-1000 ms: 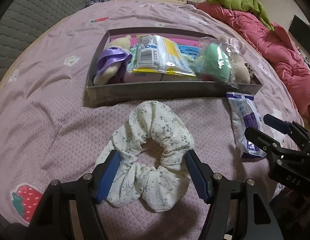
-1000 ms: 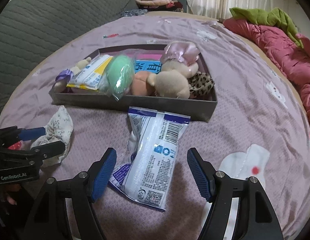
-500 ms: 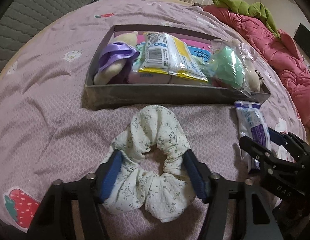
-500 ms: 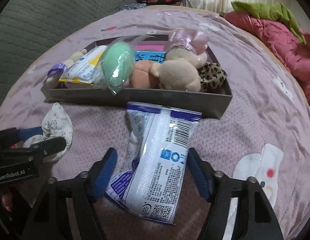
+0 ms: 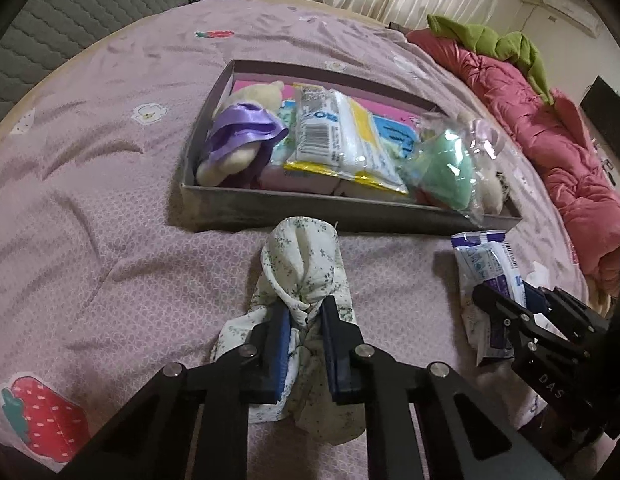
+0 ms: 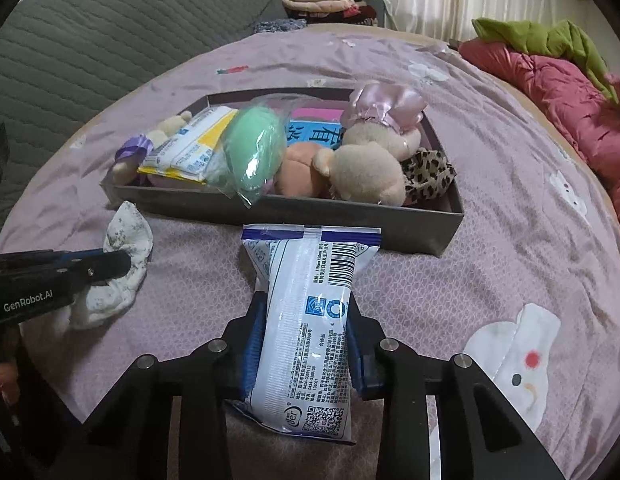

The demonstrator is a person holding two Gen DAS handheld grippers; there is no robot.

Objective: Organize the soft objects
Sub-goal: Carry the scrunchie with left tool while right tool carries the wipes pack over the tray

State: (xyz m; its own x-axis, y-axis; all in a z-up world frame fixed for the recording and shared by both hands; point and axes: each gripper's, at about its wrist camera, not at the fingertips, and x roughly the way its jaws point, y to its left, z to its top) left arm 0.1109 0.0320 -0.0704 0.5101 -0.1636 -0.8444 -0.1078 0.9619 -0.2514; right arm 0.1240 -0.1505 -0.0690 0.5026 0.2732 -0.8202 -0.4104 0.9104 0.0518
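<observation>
**Both grippers engaged on soft items in front of the tray**

Visibility limits: In the left wrist view, the right gripper [image 5: 521, 304] is partly cut off at the frame edge, and its fingers cover the lower half of the wet-wipe pack [image 5: 485, 264]. In the right wrist view, the left gripper [image 6: 110, 260] shows only as a side profile at the left edge; a small part of a person's hand [image 6: 4, 378] shows below it, otherwise hidden. The print on the pack is too small to read. Items at the bottom of the tray [image 5: 310, 208] are overlapped by a plush toy in a purple satin dress [image 5: 242, 136], a yellow-edged tissue pack [image 5: 337, 136] and a bagged green sponge [image 5: 441, 168].

Gripper state and pose:
- The left gripper [image 5: 304, 328] points steeply down at the bed [image 5: 90, 200]. It is clenched on the floral scrunchie [image 5: 306, 264], bunching the fabric into a narrow waist between the pads. The scrunchie rests on the bedspread just in front of the tray's near wall.
- The right gripper [image 6: 306, 332] points steeply down. Its jaws are closing, and both pads press the sides of the wet-wipe pack [image 6: 310, 312]. The pack lies lengthwise between the fingers on the bed, its far end close to the tray [image 6: 349, 216].
</observation>
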